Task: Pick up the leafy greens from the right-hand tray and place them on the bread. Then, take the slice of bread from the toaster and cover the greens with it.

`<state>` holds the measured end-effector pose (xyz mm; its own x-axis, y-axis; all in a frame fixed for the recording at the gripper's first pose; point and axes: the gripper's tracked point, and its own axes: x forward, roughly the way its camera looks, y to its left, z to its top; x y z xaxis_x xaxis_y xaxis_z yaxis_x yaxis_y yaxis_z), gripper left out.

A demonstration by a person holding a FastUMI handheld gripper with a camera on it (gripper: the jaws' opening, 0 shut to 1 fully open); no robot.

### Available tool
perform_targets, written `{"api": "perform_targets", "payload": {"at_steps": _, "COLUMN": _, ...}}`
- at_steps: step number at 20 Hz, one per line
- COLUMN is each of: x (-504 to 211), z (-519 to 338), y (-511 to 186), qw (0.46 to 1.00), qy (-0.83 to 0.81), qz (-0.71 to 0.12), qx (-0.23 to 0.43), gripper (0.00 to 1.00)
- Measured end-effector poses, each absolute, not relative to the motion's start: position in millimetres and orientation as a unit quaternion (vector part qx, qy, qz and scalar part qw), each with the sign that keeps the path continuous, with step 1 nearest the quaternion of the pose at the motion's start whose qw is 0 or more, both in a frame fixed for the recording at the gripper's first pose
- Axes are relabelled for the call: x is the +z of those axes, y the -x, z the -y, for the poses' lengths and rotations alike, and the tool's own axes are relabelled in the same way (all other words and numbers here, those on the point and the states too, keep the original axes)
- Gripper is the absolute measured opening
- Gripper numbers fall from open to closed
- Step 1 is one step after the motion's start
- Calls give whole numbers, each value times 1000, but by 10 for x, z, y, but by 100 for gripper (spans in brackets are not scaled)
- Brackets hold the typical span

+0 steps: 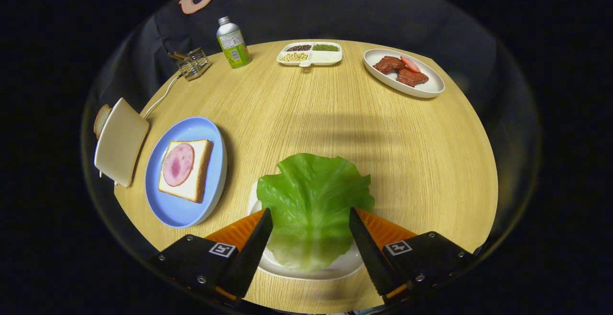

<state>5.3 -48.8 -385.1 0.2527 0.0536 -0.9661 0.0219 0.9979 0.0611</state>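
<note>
A green lettuce leaf [311,200] lies on a white tray [311,273] at the near edge of the round wooden table. My gripper [311,217] is open, its two fingers standing either side of the leaf's near half without pressing on it. To the left, a blue plate [191,209] holds a slice of bread [198,171] topped with a round of pink ham [178,163]. Further left stands a cream toaster [119,142] with a bread slice [101,119] sticking out of its far side.
At the back of the table are a green-labelled bottle [232,43], a small clear holder [194,63], a white divided dish of beans [310,53] and a white oval plate of meat pieces [403,73]. A white cord [160,98] runs from the toaster.
</note>
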Motion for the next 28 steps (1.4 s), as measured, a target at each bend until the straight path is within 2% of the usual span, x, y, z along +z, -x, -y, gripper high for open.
{"api": "perform_targets", "payload": {"at_steps": 7, "x": -3922, "z": 504, "y": -84, "qw": 793, "qy": -3, "qz": -609, "qx": 2, "gripper": 85}}
{"api": "perform_targets", "payload": {"at_steps": 9, "x": -3907, "z": 532, "y": -75, "qw": 792, "qy": -6, "qz": -611, "qx": -4, "gripper": 77}}
{"api": "perform_targets", "payload": {"at_steps": 11, "x": -3903, "z": 558, "y": -91, "qw": 793, "qy": -10, "qz": -609, "qx": -8, "gripper": 65}}
{"api": "perform_targets", "payload": {"at_steps": 16, "x": -3882, "z": 570, "y": -117, "qw": 794, "qy": -16, "qz": -608, "qx": -17, "gripper": 20}}
{"api": "perform_targets", "payload": {"at_steps": 19, "x": -3794, "z": 497, "y": -134, "qw": 799, "qy": -34, "qz": -600, "qx": -8, "gripper": 16}}
{"api": "perform_targets", "payload": {"at_steps": 28, "x": -3308, "z": 239, "y": -318, "qw": 828, "qy": -48, "qz": -557, "qx": 27, "gripper": 16}}
